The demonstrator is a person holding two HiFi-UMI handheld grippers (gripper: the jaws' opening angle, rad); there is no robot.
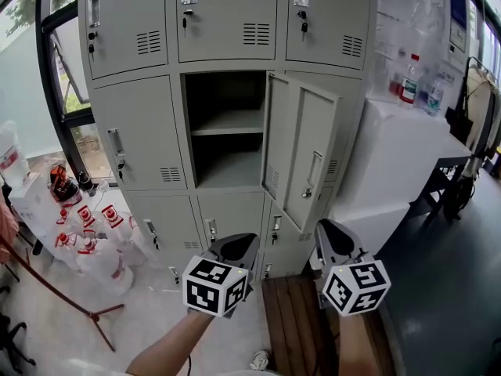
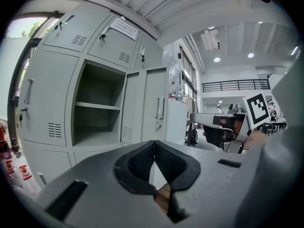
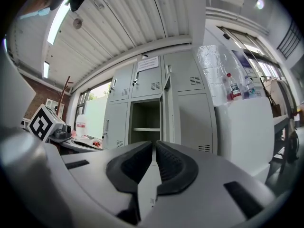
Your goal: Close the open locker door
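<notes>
A grey bank of lockers [image 1: 141, 131] stands ahead. Its middle compartment [image 1: 227, 128] gapes open, empty, with one shelf inside. The open door [image 1: 307, 151] is swung out to the right, its handle [image 1: 313, 171] facing me. Both grippers hang low in front of the lockers, apart from the door. My left gripper [image 1: 237, 247] is shut with nothing in it; its pads [image 2: 142, 163] meet at the tips. My right gripper [image 1: 333, 237] is shut and empty too, below the door. The open compartment [image 2: 97, 108] and door [image 2: 152, 106] show in the left gripper view, and the door [image 3: 166, 110] edge-on in the right.
A white cabinet [image 1: 399, 155] with bottles [image 1: 407, 81] on top stands right of the lockers. White bags with red print [image 1: 94, 233] and a red stand [image 1: 70, 300] lie at the lower left. A wooden board [image 1: 293, 319] lies on the floor by my feet.
</notes>
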